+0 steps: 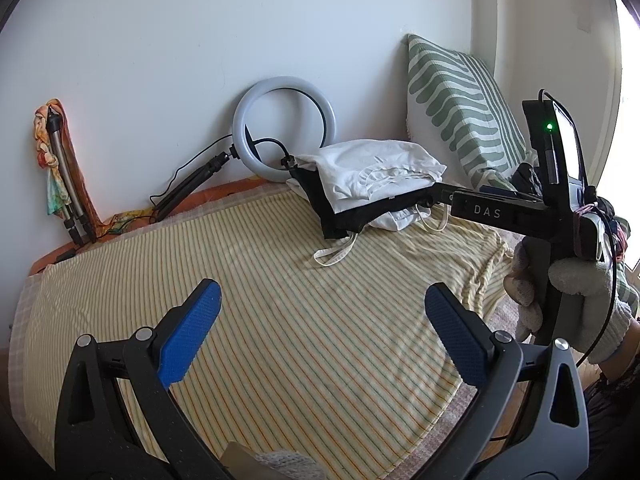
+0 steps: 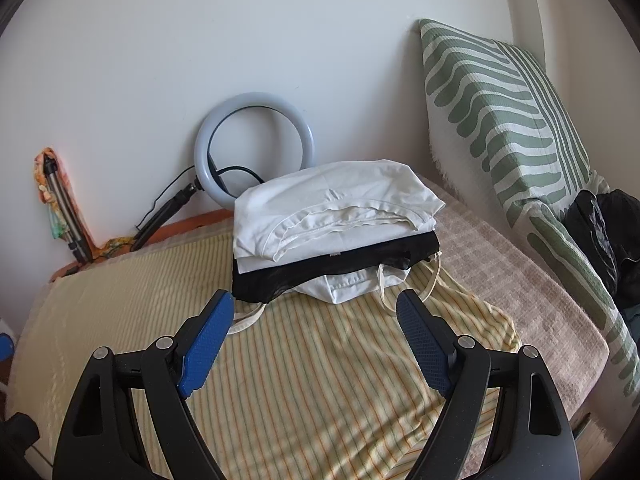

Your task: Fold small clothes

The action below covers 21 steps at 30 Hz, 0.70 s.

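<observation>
Clothes (image 2: 336, 216) stacked before ring light (image 2: 254, 148); both grippers (image 1: 322, 316) (image 2: 316, 320) agape, empty; next: grasp top garment

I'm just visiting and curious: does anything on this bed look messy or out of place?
Mostly tidy. The folded stack sits neatly, but thin cream straps dangle loose from under it onto the striped cloth. A ring light leans against the wall.

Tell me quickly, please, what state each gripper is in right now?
Left gripper: open, holding nothing, above the yellow striped cloth.
Right gripper: open, holding nothing, facing the stack of folded white and black clothes.
</observation>
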Motion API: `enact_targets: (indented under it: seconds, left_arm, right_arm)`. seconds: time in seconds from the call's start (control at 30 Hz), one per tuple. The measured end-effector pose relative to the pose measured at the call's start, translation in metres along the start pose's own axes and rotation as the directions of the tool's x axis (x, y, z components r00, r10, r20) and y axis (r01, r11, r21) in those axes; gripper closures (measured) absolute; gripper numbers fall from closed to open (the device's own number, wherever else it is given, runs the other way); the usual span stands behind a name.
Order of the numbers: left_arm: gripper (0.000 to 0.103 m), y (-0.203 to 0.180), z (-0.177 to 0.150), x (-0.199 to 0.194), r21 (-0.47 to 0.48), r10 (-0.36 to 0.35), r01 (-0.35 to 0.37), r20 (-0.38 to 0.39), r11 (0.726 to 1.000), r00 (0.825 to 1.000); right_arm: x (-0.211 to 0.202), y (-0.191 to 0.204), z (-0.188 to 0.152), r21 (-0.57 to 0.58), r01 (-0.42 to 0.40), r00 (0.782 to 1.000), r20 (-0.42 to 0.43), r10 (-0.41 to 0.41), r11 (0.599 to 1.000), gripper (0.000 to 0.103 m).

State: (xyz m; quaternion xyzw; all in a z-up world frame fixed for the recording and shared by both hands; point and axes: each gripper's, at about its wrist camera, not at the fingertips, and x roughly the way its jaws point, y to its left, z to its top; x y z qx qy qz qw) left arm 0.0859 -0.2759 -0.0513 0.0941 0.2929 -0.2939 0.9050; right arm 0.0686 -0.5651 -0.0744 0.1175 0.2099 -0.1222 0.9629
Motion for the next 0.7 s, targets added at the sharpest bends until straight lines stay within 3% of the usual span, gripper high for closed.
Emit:
enact_targets:
  seconds: [0.4, 0.7]
  left_arm:
    - [0.000, -0.0026, 0.0031, -0.0019, -0.009, -0.009, 0.009, 0.002, 1.000, 1.000]
    - [0.000, -0.0060, 0.0019, -0.0072, -0.003, -0.026, 0.026, 0.044, 1.000, 0.999]
  right_arm:
    - [0.0009, 0.0002, -0.0002, -0.001, -0.003, 1.000, -0.007, 0.003, 1.000, 0.020]
    - [0.0013, 0.0000, -0.0003, -0.003, -0.003, 1.000, -0.007, 0.003, 1.000, 0.020]
